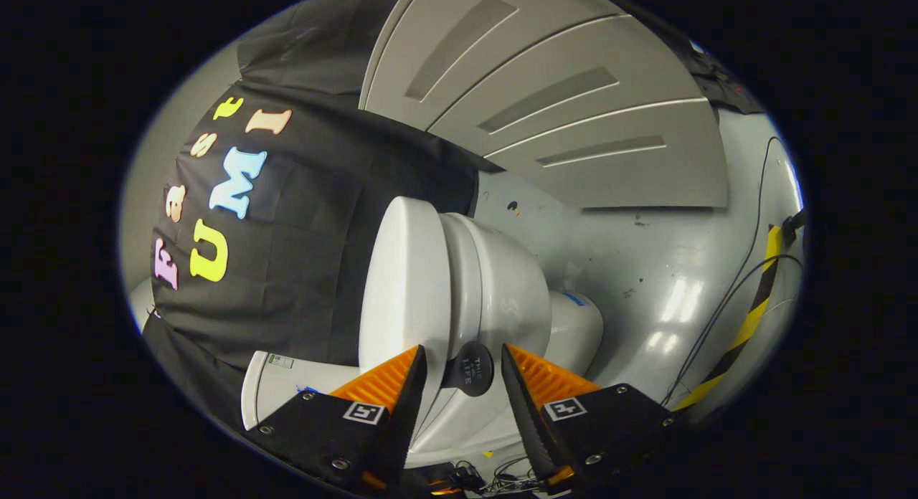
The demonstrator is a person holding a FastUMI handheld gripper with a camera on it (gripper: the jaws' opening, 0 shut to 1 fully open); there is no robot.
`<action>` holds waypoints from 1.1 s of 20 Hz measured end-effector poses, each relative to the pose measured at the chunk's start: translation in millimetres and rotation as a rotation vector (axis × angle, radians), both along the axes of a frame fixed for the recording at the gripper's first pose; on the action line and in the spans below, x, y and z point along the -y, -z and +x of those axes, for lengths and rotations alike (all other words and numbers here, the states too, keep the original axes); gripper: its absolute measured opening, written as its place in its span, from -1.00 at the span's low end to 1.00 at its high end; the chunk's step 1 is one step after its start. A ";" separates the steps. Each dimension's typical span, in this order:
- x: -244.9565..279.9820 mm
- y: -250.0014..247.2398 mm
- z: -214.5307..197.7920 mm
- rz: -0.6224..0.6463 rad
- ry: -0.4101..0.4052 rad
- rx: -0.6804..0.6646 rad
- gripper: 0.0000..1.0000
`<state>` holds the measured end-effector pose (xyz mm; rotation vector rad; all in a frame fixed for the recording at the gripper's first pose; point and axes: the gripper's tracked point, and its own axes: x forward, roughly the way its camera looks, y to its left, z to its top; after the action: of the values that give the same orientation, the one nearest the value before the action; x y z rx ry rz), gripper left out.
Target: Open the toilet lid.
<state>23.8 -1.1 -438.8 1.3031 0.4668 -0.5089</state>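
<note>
- Our claw (462,366) is spread; a black round knob (470,368) sits between its fingers, seemingly untouched.
- The toilet lid (405,284) lies just ahead.
- Cables (724,298) and striped tape (746,327) cross the floor (645,269).

A glossy grey floor (645,269) reflects overhead light. Black cables (724,298) trail across it beside a yellow-and-black hazard strip (753,320). Black cloth (301,269) forms the wall, with grey panelled doors (574,105) adjoining it.
</note>
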 end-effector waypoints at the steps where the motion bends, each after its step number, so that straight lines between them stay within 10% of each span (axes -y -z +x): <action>1: -2.2 2.8 -1.1 0.003 -0.010 -0.004 0.17; 7: -1.9 9.4 0.4 0.010 -0.017 -0.024 -0.49; 22: 0.8 -1.4 1.5 0.056 -0.003 -0.034 -1.00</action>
<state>25.3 -1.8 -437.4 1.3489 0.5136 -0.5194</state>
